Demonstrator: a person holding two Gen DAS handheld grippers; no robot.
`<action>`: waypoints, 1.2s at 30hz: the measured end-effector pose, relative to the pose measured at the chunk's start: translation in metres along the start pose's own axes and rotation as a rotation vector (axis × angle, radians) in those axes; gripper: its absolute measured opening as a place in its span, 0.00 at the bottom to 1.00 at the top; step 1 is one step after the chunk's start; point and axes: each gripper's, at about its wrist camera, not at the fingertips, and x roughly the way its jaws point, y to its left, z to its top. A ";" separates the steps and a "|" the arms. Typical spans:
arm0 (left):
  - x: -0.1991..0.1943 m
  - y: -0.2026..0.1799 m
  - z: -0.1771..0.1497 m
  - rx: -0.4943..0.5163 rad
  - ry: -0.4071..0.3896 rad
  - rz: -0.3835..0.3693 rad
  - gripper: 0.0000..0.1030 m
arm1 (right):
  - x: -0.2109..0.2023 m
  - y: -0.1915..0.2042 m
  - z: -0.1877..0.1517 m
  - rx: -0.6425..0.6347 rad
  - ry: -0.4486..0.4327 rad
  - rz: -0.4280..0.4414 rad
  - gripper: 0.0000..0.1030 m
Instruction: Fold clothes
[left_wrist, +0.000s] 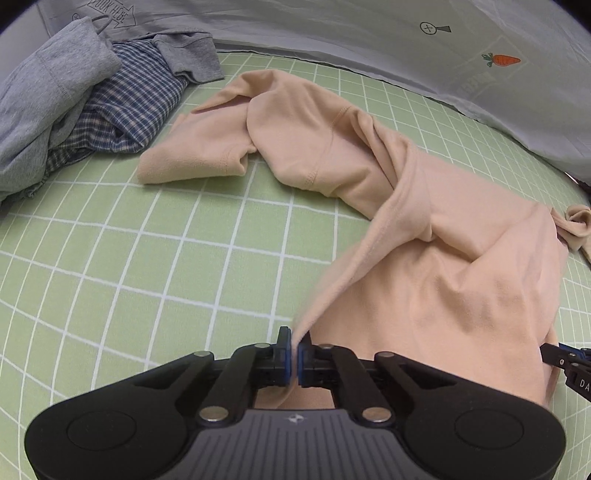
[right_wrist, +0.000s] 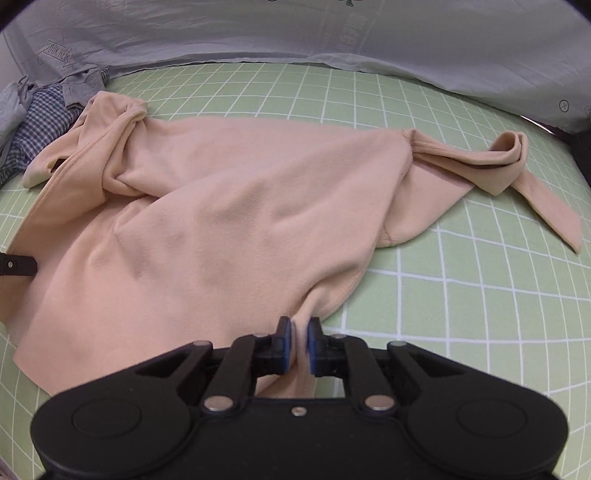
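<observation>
My left gripper (left_wrist: 294, 349) has its jaws pressed together on the hem of the peach long-sleeved top (left_wrist: 424, 229), the cloth rising from between the blue pads (left_wrist: 283, 360) in a taut, slightly blurred ridge. My right gripper (right_wrist: 300, 345) is likewise pinching the same top (right_wrist: 221, 221) at its hem, a narrow fold of fabric caught between its pads (right_wrist: 286, 349). In the left wrist view the tip of the right gripper (left_wrist: 565, 360) shows at the right edge, partly behind the cloth; in the right wrist view a black part of the left gripper (right_wrist: 16, 264) pokes in at the left edge, against the fabric.

The top lies rumpled across the green grid-patterned sheet (left_wrist: 147, 258), its body bunched and creased. One sleeve (left_wrist: 192, 147) runs out flat towards the pile of clothes, folded back on itself; the other sleeve (right_wrist: 517, 166) is twisted, with its cuff end lying flat on the sheet (right_wrist: 480, 295).

At the far left sit a crumpled grey garment (left_wrist: 48, 99) and a blue checked shirt (left_wrist: 125, 107), touching each other, the checked one just beside the near sleeve. Behind everything runs a pale grey printed cloth (left_wrist: 369, 33) bearing a small carrot print (left_wrist: 502, 60).
</observation>
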 end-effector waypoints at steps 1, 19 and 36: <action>-0.004 0.000 -0.006 -0.007 0.005 0.001 0.03 | -0.003 -0.003 -0.005 0.012 0.005 -0.004 0.09; -0.030 0.012 -0.072 -0.081 0.070 0.002 0.07 | -0.028 -0.034 -0.057 0.132 0.055 -0.038 0.10; -0.026 0.017 0.029 -0.141 -0.076 -0.060 0.60 | -0.025 -0.104 0.017 0.492 -0.080 -0.022 0.73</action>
